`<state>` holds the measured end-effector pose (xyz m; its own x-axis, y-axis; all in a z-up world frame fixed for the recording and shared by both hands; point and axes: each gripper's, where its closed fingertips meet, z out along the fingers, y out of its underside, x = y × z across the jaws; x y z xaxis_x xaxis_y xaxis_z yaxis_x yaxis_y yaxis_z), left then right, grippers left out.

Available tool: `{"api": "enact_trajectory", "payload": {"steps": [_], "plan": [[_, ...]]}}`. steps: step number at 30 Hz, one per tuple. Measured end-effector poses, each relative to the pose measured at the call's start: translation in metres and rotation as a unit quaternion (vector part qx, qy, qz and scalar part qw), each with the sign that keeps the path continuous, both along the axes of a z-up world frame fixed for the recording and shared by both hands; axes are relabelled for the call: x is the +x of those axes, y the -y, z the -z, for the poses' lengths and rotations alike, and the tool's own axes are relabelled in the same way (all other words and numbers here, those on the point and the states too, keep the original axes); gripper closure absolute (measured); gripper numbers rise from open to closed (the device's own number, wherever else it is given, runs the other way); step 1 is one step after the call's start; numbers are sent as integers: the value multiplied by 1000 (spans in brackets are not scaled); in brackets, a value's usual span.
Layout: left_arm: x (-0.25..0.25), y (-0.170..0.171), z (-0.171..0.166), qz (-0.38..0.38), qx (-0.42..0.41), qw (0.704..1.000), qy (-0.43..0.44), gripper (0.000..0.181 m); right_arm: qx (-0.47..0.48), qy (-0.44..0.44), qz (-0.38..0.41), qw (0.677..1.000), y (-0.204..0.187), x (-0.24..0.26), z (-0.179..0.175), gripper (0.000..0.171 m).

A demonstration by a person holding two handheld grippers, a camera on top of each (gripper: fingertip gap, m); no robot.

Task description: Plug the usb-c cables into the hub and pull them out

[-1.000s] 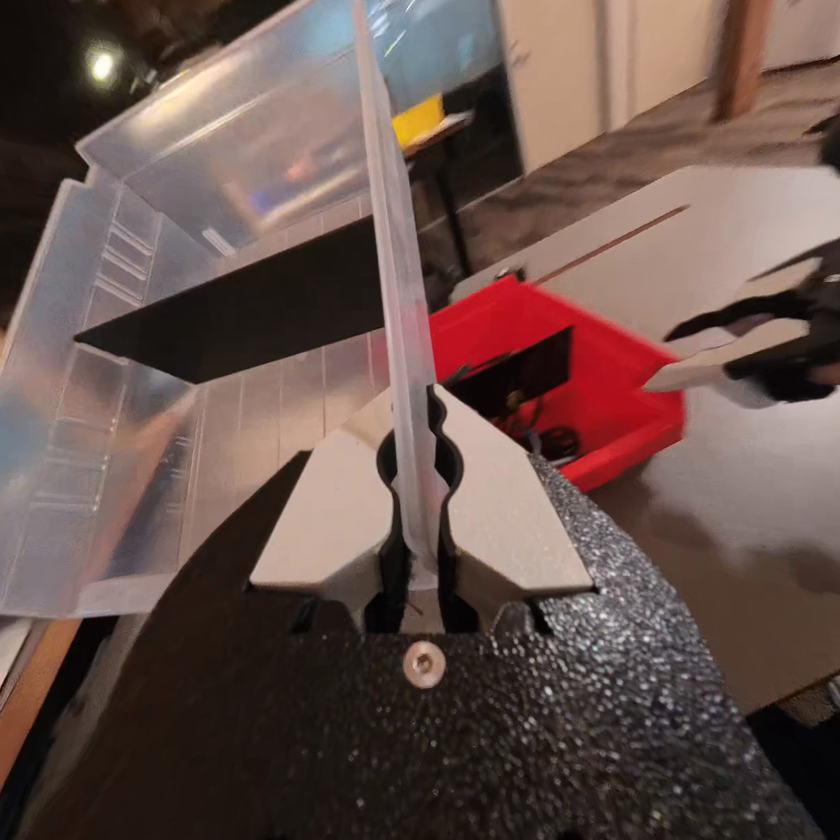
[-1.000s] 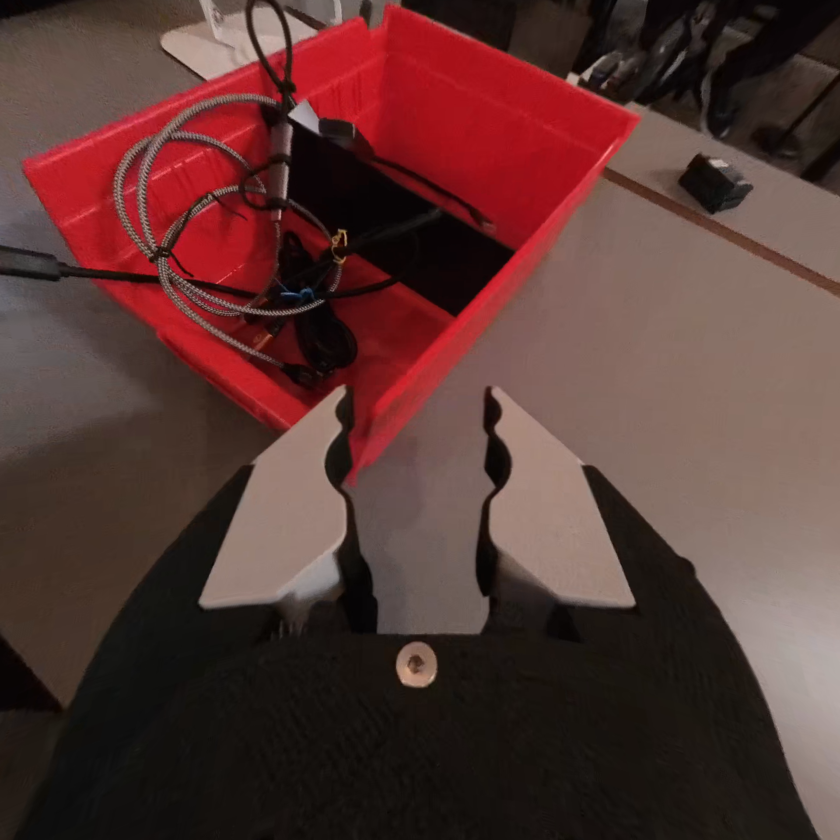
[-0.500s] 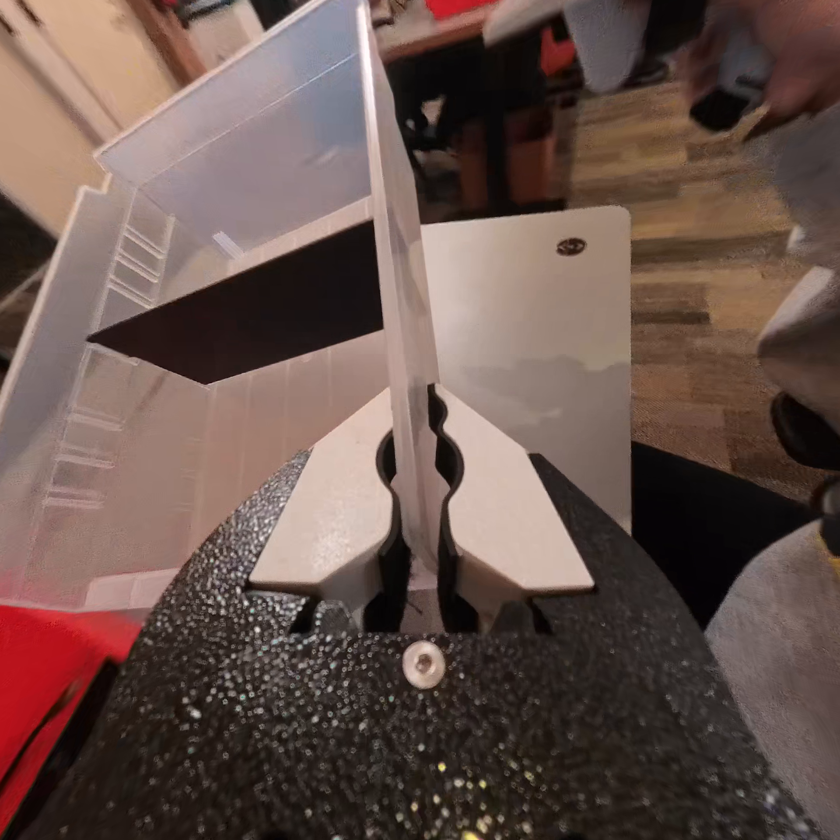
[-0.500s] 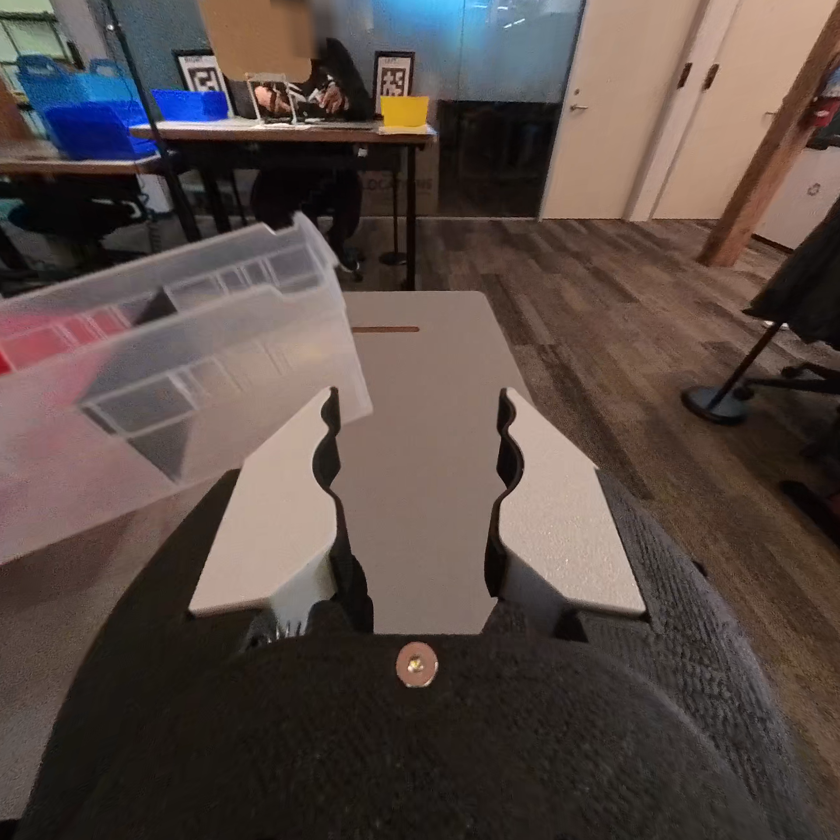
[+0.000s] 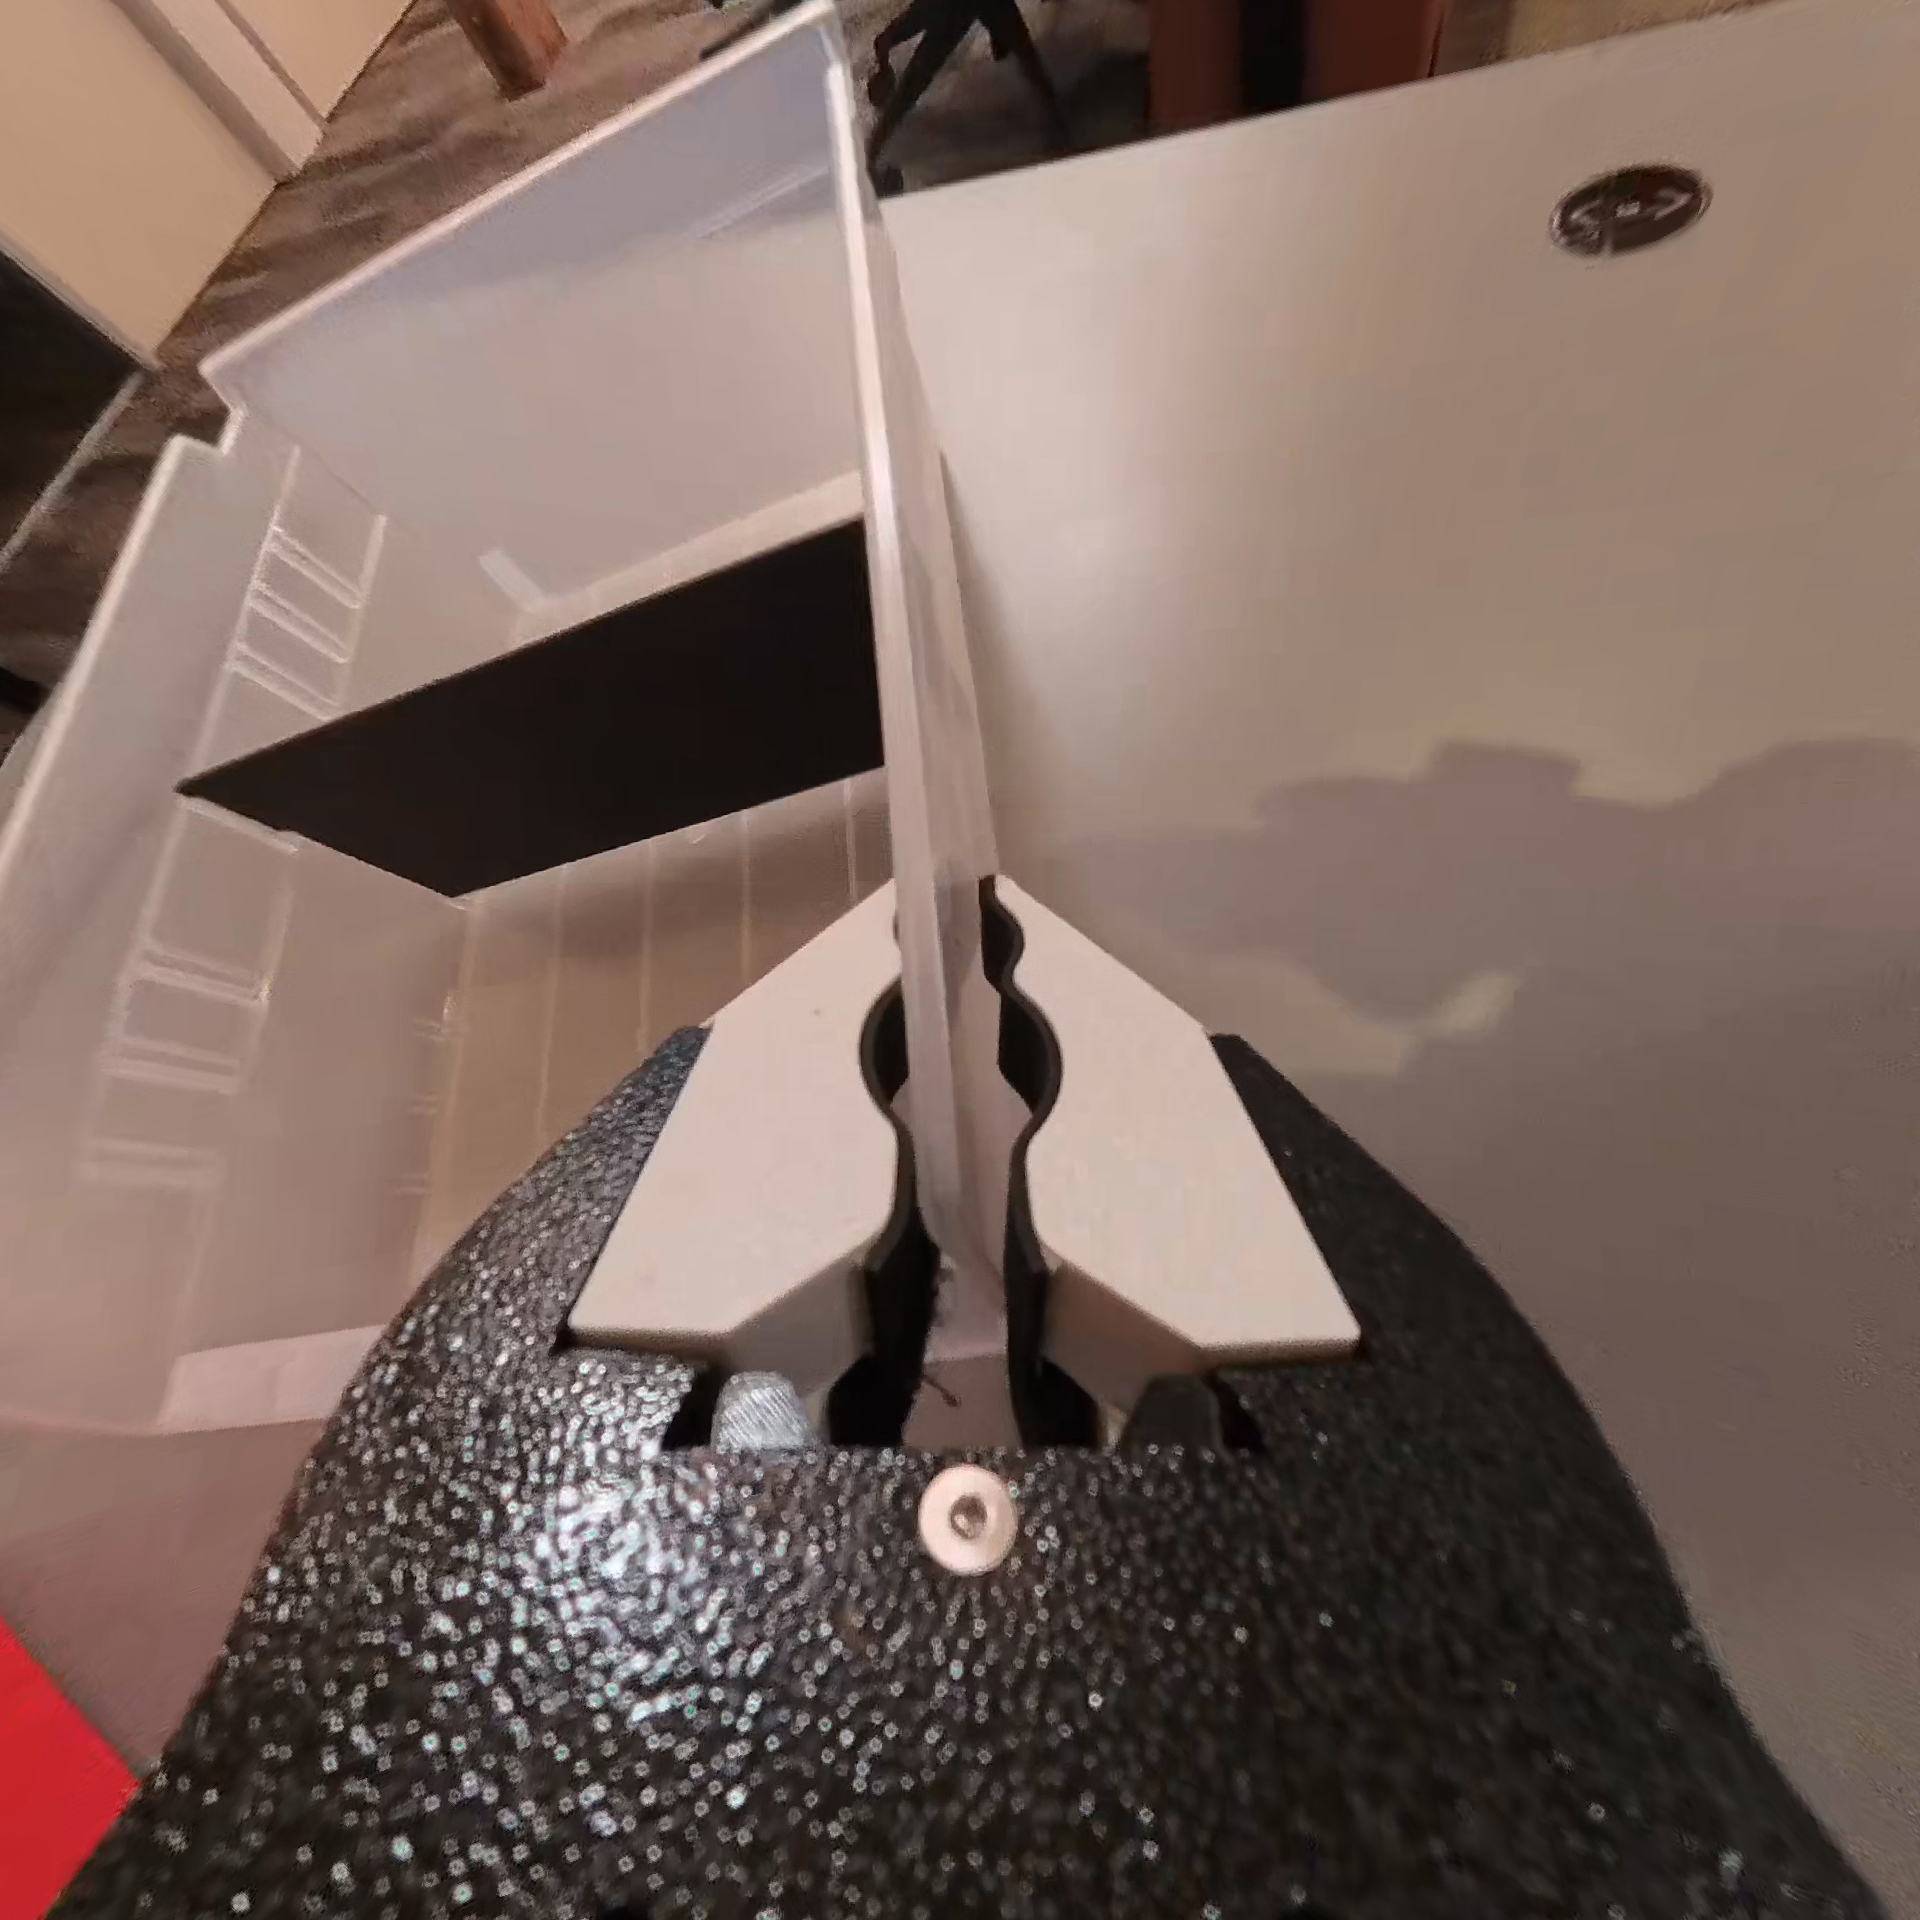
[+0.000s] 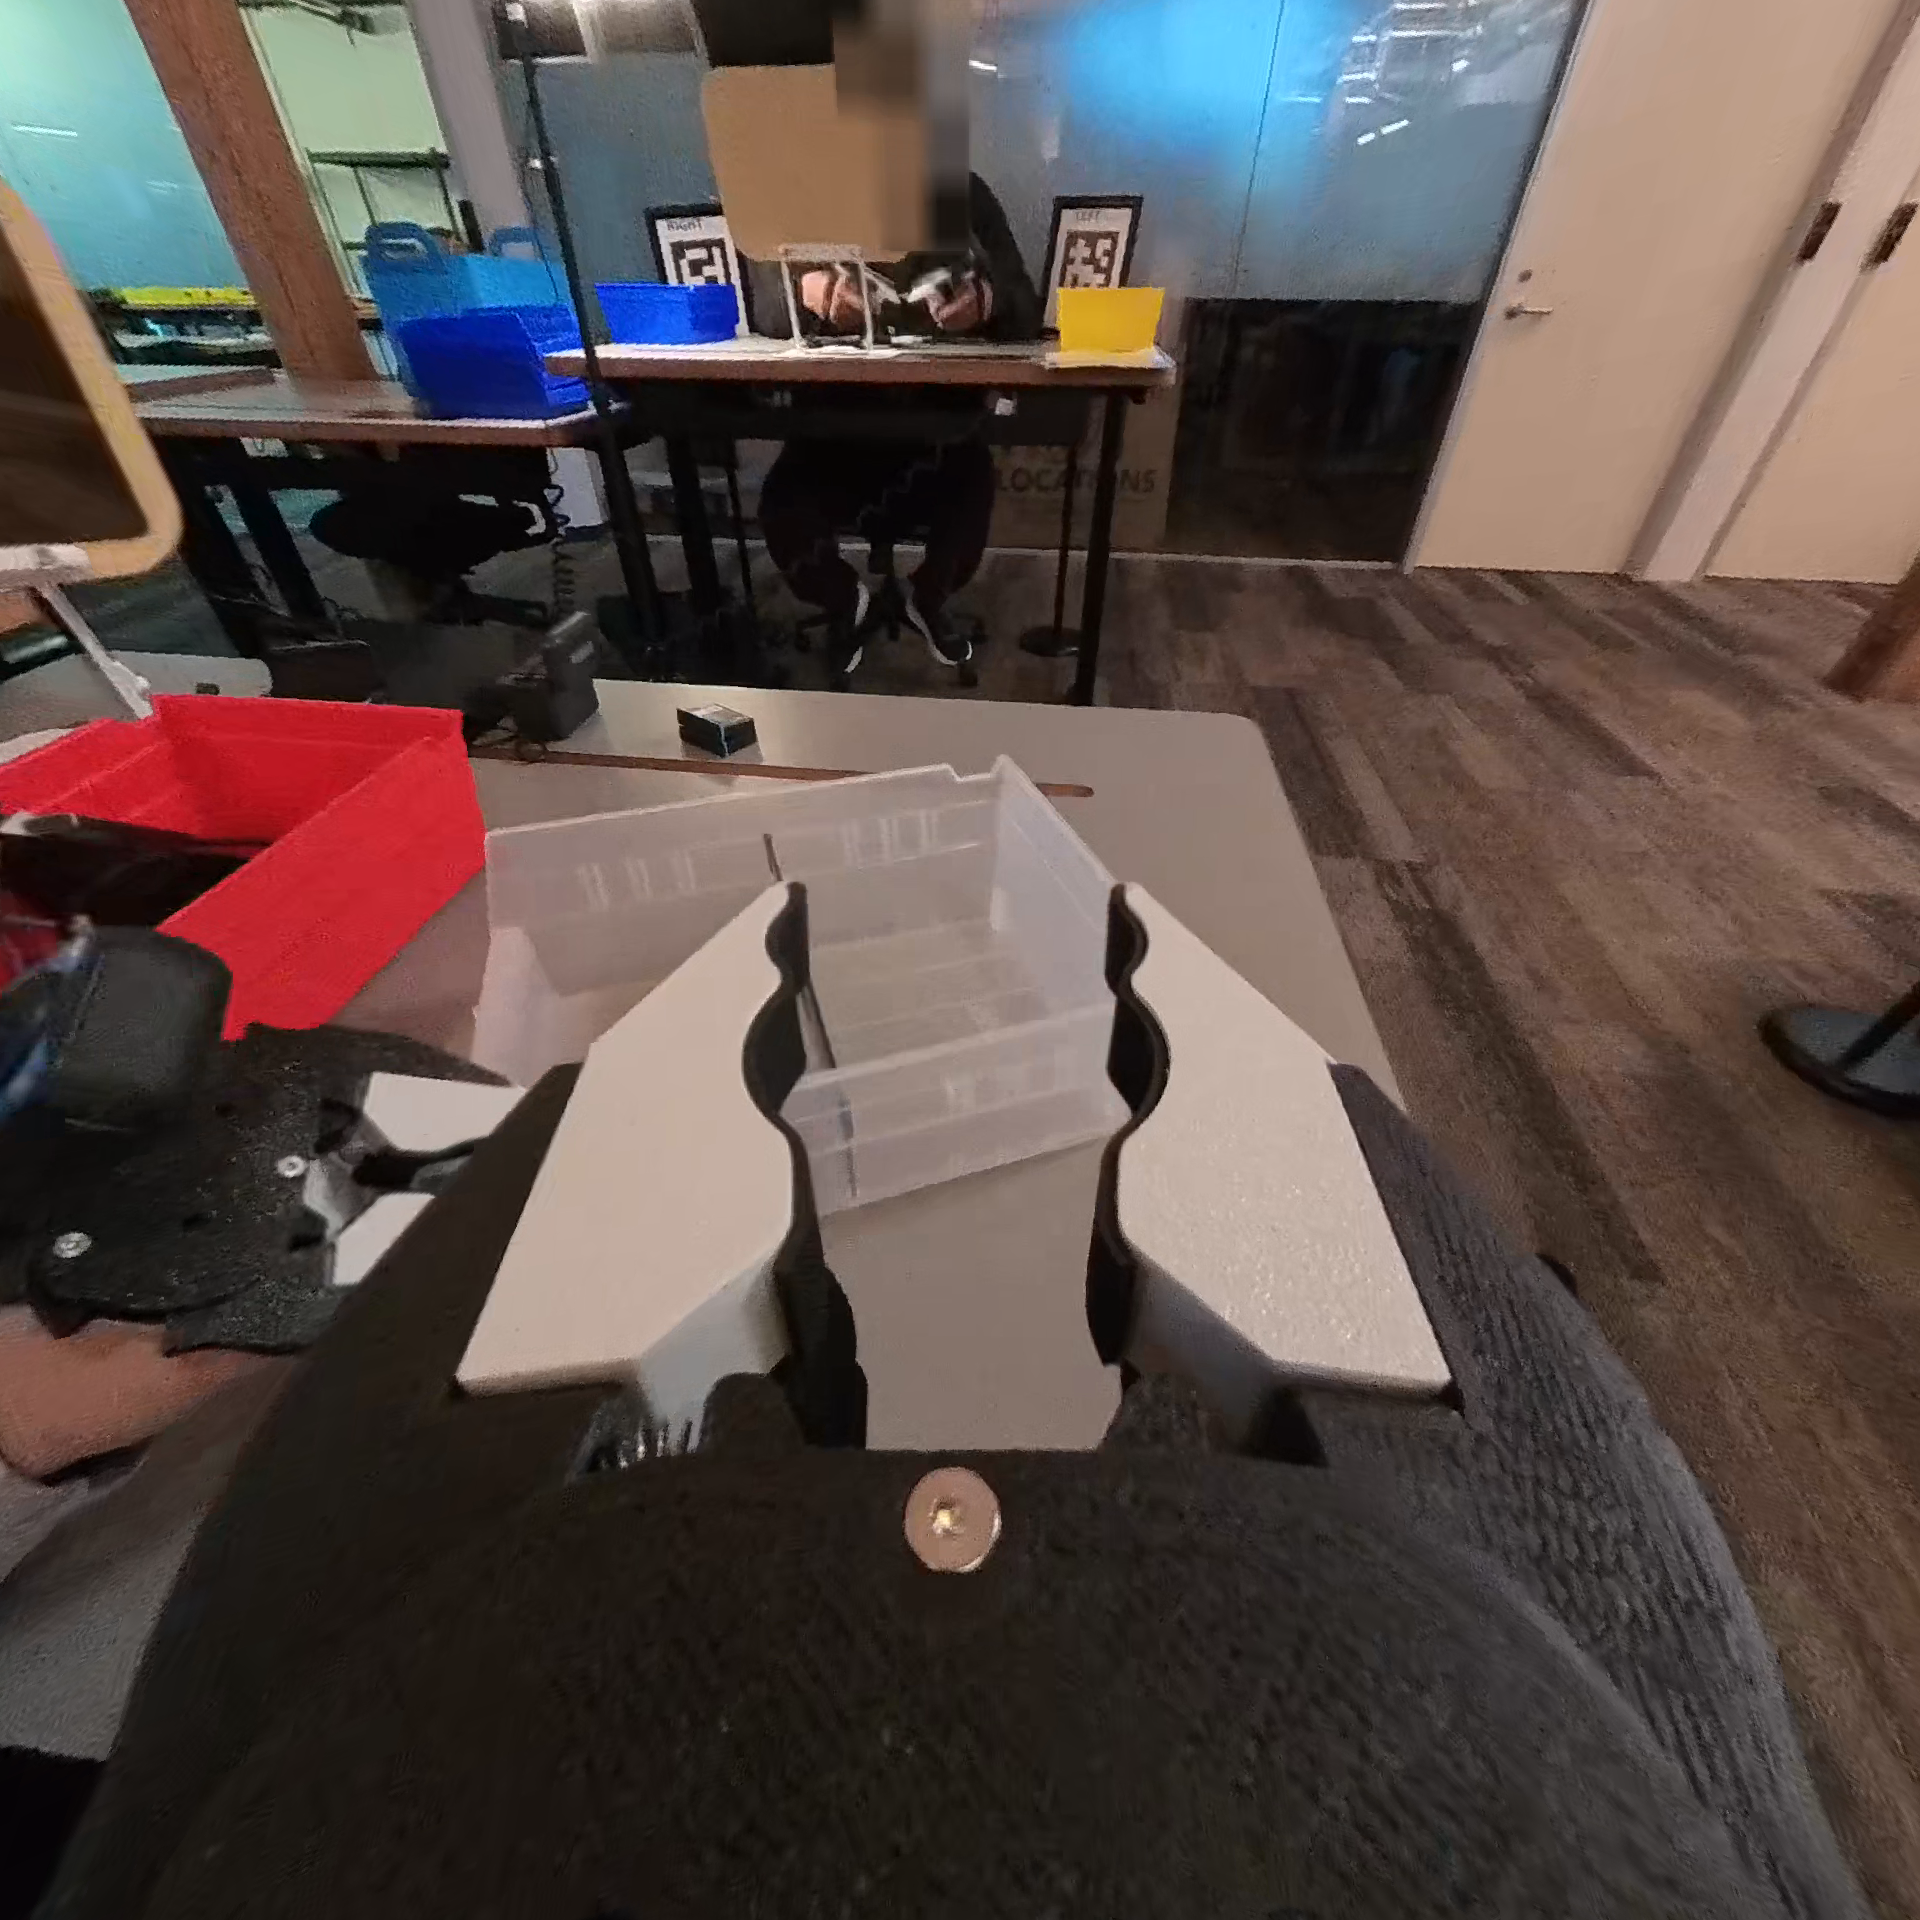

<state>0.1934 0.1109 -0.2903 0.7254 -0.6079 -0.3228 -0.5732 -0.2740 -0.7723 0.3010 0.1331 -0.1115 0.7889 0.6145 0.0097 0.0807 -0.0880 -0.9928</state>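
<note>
My left gripper is shut on the side wall of a clear plastic bin that has a black divider across it. In the right wrist view the clear bin rests on the grey table just right of a red bin. The left gripper shows at the clear bin's near left side. My right gripper is open and empty, above the table in front of the clear bin. Dark contents lie in the red bin. I cannot make out any cables or a hub.
A small black box lies near the table's far edge. A corner of the red bin shows at the lower left of the left wrist view. Bare table lies right of the clear bin. A person sits at a far desk across the wood floor. Left tips to right tips: about 20 cm.
The left gripper has carried the clear bin through the air and down onto the table beside the red bin. The right gripper has lifted away from the red bin, still open.
</note>
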Motion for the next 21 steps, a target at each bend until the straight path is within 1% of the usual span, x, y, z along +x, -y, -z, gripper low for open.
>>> {"api": "enact_trajectory", "payload": {"steps": [1,2,3,4,5,6,8,10,12,14,15,16,17,18,19,20,21], "plan": [[0,-1,-2,-4,10,1000,11,175,11,0,-7,1000,2,-7,-3,113],[0,2,-5,-6,4,1000,25,171,19,1,-13,1000,6,-12,-7,111],[1,8,-10,-1,-5,999,42,143,24,2,-16,1000,9,-17,-8,108],[-2,15,-20,-3,0,998,58,108,28,4,-17,999,12,-22,-9,104],[-8,25,-32,0,15,998,67,87,33,6,-14,999,14,-28,-11,97],[-18,36,-48,-1,43,997,71,79,39,6,-10,999,16,-35,-12,88],[-51,61,-82,-23,116,989,84,74,55,6,-19,998,26,-55,-10,84],[-93,88,-107,-61,156,981,100,72,76,21,-13,997,34,-76,-1,79],[-145,114,-120,-121,182,970,107,70,90,42,11,995,37,-91,16,67],[-206,141,-126,-202,211,951,99,70,75,42,34,996,39,-107,37,50],[-240,156,-128,-249,228,936,93,74,57,34,41,997,41,-115,49,43],[-273,170,-128,-293,240,921,94,81,40,23,39,998,45,-127,61,39],[-304,182,-125,-336,245,904,100,83,25,12,34,999,51,-141,72,36],[-333,192,-116,-376,238,889,108,88,16,7,35,999,57,-152,82,35],[-358,198,-104,-409,220,878,117,102,15,9,45,999,62,-160,91,35],[-379,202,-91,-438,201,866,129,103,21,18,64,998,63,-164,98,36],[-391,203,-78,-449,183,863,142,103,32,31,85,995,60,-165,102,38]]}}
